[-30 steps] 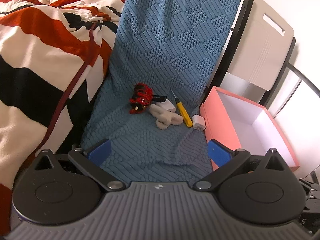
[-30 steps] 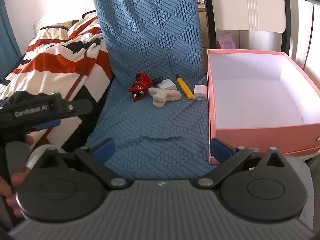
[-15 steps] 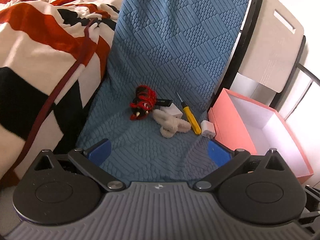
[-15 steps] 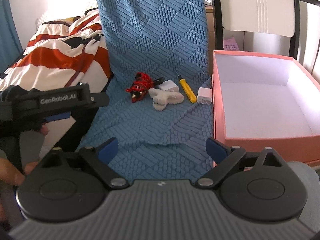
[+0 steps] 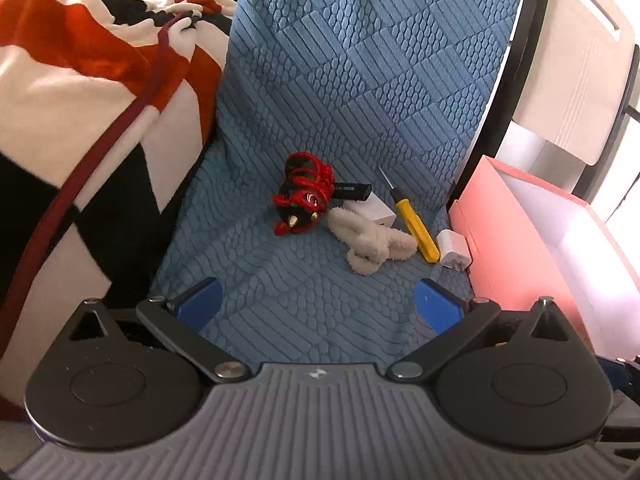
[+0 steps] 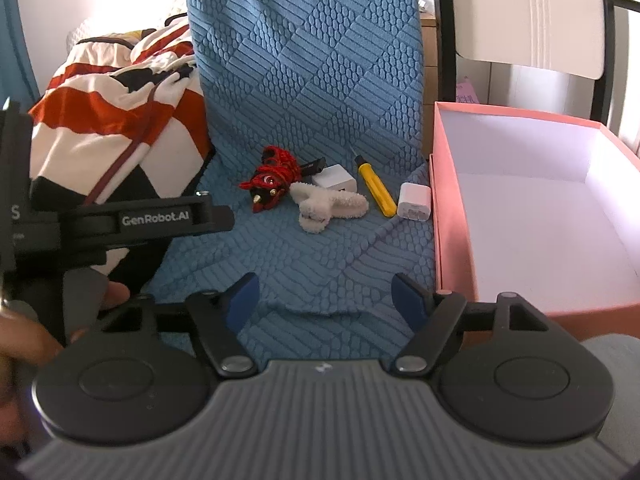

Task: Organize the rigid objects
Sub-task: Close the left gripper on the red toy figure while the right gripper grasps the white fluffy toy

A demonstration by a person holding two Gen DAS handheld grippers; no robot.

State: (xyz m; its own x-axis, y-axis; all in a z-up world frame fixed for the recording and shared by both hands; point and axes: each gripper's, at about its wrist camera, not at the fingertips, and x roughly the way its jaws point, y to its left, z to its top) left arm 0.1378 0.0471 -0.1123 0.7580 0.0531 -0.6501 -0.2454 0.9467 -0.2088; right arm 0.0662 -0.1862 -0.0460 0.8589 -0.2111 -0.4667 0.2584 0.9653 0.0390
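Both tools have closed in on the pile since a second ago. My left tool [image 5: 318,304] gapes empty; my right tool [image 6: 324,298] is closing on nothing. Screwdriver [image 6: 375,191], charger [image 6: 414,202] and adapter [image 6: 335,178] lie on the blue cover [image 6: 320,80]; pink box [image 6: 452,216] empty. Nothing sorted yet.

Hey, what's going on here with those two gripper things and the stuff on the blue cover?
A person holds two grippers over a small pile on the blue cover. Nothing is picked up yet. The left gripper is open; the right gripper is closing on nothing. The yellow screwdriver and white charger lie beside the empty pink box.
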